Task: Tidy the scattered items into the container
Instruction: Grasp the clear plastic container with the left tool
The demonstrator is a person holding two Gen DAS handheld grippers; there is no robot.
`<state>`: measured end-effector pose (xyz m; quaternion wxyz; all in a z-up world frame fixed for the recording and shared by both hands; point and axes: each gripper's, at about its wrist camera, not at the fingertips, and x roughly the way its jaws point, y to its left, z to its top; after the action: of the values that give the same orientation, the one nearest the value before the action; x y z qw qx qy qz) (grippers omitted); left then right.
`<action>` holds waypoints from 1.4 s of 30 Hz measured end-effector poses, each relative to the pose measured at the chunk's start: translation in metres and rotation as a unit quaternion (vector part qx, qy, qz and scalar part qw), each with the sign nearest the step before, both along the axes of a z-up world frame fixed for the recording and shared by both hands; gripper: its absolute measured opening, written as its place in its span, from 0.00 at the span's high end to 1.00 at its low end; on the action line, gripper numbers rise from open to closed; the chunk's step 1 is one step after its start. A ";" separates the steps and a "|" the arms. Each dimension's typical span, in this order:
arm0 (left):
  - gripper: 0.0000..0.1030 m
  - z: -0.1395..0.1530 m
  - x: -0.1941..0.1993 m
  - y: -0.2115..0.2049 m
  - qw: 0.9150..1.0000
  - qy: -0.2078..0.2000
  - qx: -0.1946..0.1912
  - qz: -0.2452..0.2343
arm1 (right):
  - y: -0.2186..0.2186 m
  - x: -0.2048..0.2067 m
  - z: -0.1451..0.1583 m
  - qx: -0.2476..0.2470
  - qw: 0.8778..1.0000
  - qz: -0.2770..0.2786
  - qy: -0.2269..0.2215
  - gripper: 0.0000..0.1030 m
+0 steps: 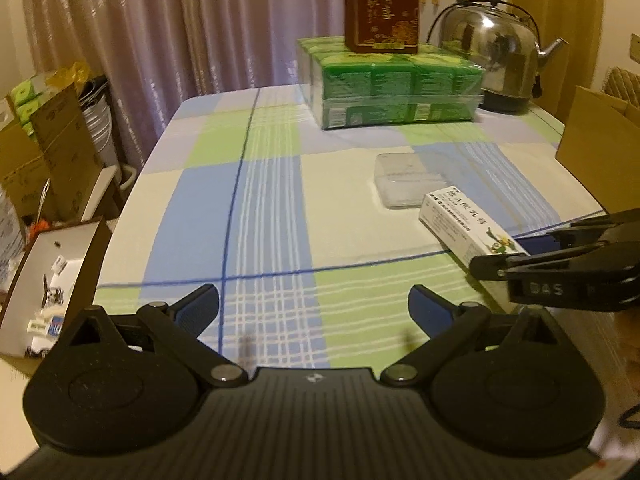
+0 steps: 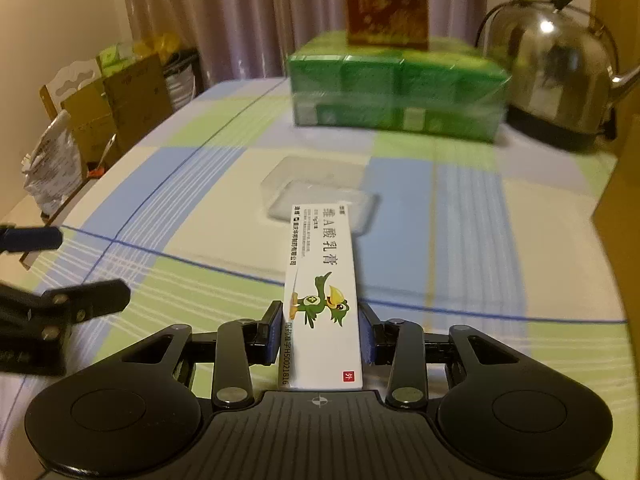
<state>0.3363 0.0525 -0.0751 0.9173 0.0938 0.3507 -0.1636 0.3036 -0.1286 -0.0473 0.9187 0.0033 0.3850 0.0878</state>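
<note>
My right gripper [image 2: 322, 320] is shut on a white ointment box [image 2: 322, 280] with a green bird printed on it, holding it above the checked tablecloth. The box points toward a clear plastic container [image 2: 320, 190] lying just beyond it. In the left wrist view the same box [image 1: 468, 222] sits in the right gripper [image 1: 494, 266] at the right edge, next to the clear container [image 1: 408, 180]. My left gripper [image 1: 314, 306] is open and empty above the cloth; it also shows at the left of the right wrist view [image 2: 60, 268].
A green shrink-wrapped pack [image 1: 392, 84] with a dark red box [image 1: 382, 4] on top stands at the back. A steel kettle [image 1: 492, 48] is beside it. A cardboard box [image 1: 600, 152] is at the right. Cardboard boxes [image 1: 48, 148] stand off the table's left edge.
</note>
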 end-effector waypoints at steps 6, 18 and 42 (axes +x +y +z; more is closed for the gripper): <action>0.04 0.005 0.017 -0.024 0.999 -0.014 0.013 -0.041 | -0.026 -0.003 0.014 -0.010 0.999 -0.022 -0.031 0.66; 0.04 -0.012 0.059 -0.092 0.997 -0.002 -0.013 -0.072 | -0.078 0.031 -0.002 -0.013 0.998 -0.058 -0.022 0.66; 0.15 -0.044 0.122 -0.152 1.000 0.030 0.008 0.000 | -0.099 0.055 -0.013 0.004 0.997 -0.065 -0.035 0.66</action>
<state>0.4581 -0.0996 -0.1196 0.9055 0.0962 0.3793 -0.1638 0.3589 -0.2276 -0.0603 0.9353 0.0294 0.3514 0.0294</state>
